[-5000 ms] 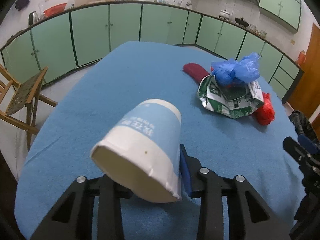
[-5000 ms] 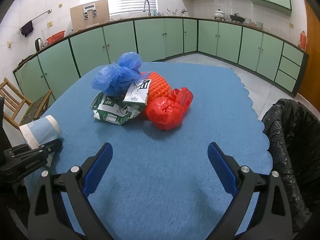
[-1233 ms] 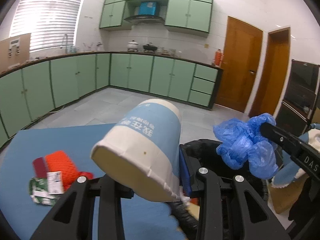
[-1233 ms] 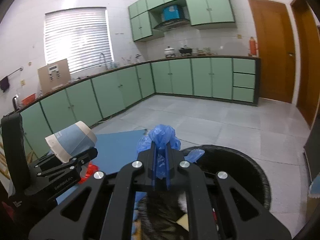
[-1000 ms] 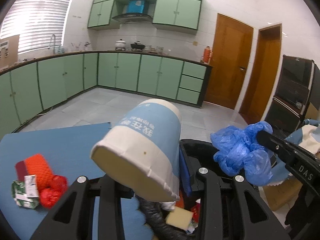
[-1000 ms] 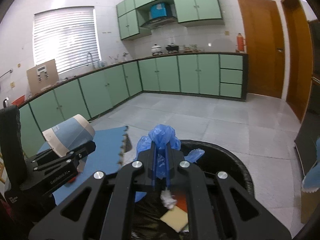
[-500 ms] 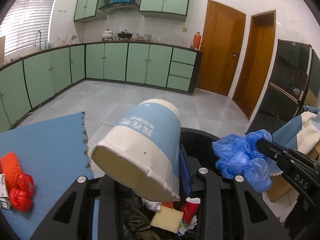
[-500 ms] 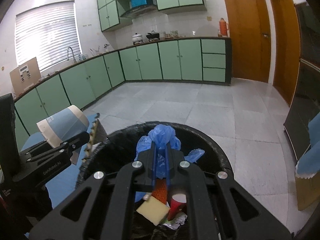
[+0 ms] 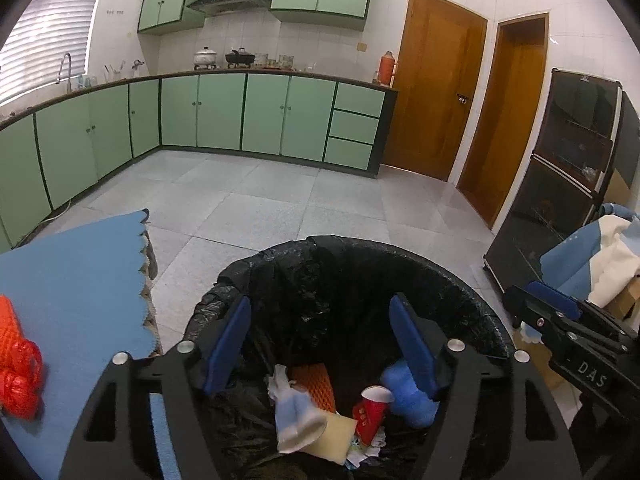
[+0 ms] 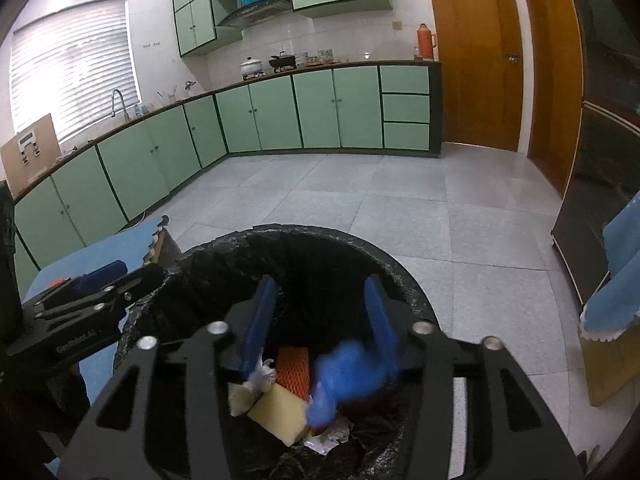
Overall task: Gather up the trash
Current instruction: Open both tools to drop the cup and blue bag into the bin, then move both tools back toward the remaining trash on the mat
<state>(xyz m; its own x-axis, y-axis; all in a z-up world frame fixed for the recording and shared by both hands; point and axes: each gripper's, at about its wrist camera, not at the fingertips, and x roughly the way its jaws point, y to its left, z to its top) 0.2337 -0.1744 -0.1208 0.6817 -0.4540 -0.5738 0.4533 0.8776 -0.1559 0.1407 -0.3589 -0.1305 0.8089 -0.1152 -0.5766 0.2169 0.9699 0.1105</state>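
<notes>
Both grippers hover over a bin lined with a black bag (image 9: 360,245) (image 10: 320,233). My left gripper (image 9: 318,308) has its jaws opening with nothing between them. The white and blue paper cup (image 9: 298,420) lies loose among the trash below it. My right gripper (image 10: 320,284) also has its jaws opening. The blue plastic bag (image 10: 348,372) (image 9: 408,396) is blurred and free of the pads, dropping into the bin. Each gripper shows at the edge of the other's view: the right gripper (image 9: 560,320) and the left gripper (image 10: 92,292).
The blue-clothed table (image 9: 72,280) ends just left of the bin, with a red bag (image 9: 18,376) and orange net (image 9: 8,320) on it. A red cup (image 9: 372,408), yellow sponge and paper fill the bin. A dark cabinet (image 9: 560,200) and cloth pile (image 9: 600,256) stand on the right.
Both grippers have opened over the bin. The paper cup has dropped out of the left one and the blue bag out of the right one. Both hands have sunk closer to the bin.
</notes>
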